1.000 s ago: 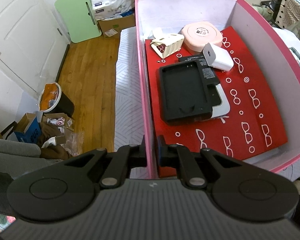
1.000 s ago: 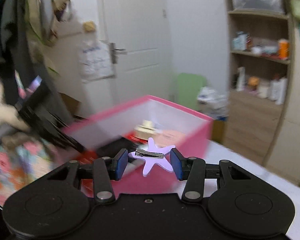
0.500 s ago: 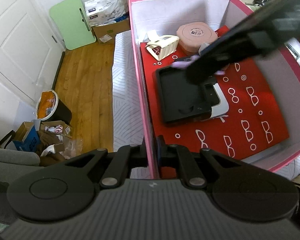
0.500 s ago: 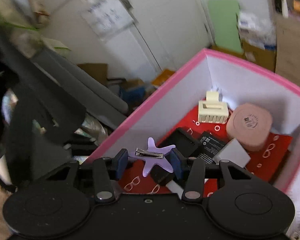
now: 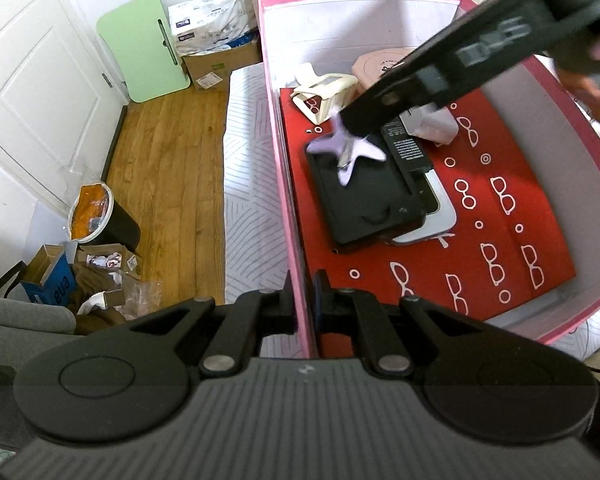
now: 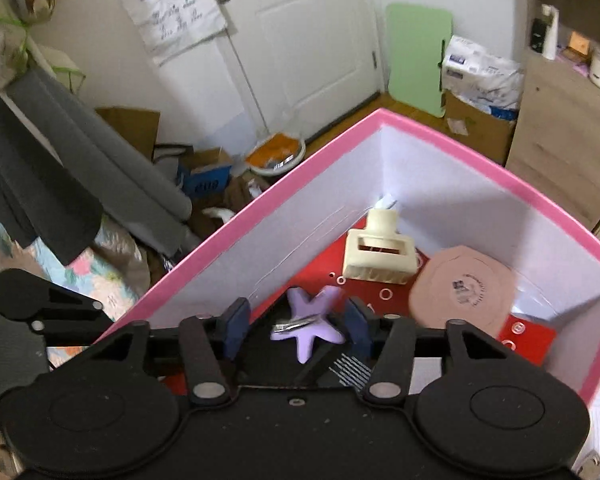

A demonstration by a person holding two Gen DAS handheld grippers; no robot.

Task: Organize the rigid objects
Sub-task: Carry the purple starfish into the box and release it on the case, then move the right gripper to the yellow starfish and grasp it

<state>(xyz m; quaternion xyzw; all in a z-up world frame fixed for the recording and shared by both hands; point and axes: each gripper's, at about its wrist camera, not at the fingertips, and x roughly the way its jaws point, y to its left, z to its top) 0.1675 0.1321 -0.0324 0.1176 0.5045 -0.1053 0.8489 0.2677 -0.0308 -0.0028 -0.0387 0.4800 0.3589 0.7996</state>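
A white bedspread with grey line patterns (image 5: 244, 184) carries a large pink-rimmed cardboard box with white inner walls (image 5: 288, 184). Beyond the bed lie a wooden plank floor (image 5: 168, 168), a white panelled door (image 6: 300, 32), a pale green folding board (image 5: 148, 44) leaning on the wall, and cardboard cartons beside a black bin.

The left gripper (image 5: 305, 300) is clamped tight on the box's near left wall, one finger outside and one inside.

The right gripper (image 6: 296, 326) reaches down into the box from the right side, and its jaws are opening. Between its blue pads (image 6: 236, 322) sits a lilac star-shaped hair clip with a metal clasp (image 6: 310, 322); a gap shows between the star and the left pad, while its right arm lies just beside the right pad, where contact cannot be told. From the left wrist view the star (image 5: 346, 150) hangs just over a black rectangular tray (image 5: 364, 200) that lies on the red, glasses-printed box floor (image 5: 500, 216). Ahead of the right gripper stand a cream plastic claw clip (image 6: 376, 258) and, to its right, a round pink case (image 6: 460, 290).
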